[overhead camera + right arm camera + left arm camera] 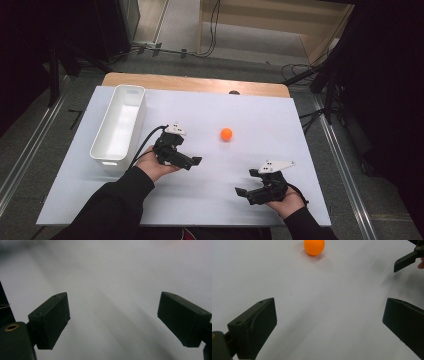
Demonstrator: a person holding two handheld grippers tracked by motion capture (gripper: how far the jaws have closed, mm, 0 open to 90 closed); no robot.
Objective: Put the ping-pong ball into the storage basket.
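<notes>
Left gripper (192,162) jaws spread wide, released, nothing between them, nothing touched. Left gripper view confirms it: the two black jaws stand far apart over bare white surface, left gripper (329,315) empty. Right gripper (246,182) also spread wide and empty; in the right gripper view its jaws sit at opposite edges with only blank board between, right gripper (113,317) gripping nothing.

Orange ball (226,133) rests on the white board (280,125), loose, roughly mid-table, between the two grippers and farther from the person than both. It lies well apart from each; the left gripper is the nearer one.

Left gripper view picks up the ball (314,246) at the top edge, ahead of the jaws and a bit left of centre, with a jaw tip of the other gripper at upper right. High view alone gives the white bin (119,125) at the board's left side, upright, long axis running away from the person, just beside the left hand (155,165). The bin's inside looks empty. Right hand (285,200) sits at the near right corner.
</notes>
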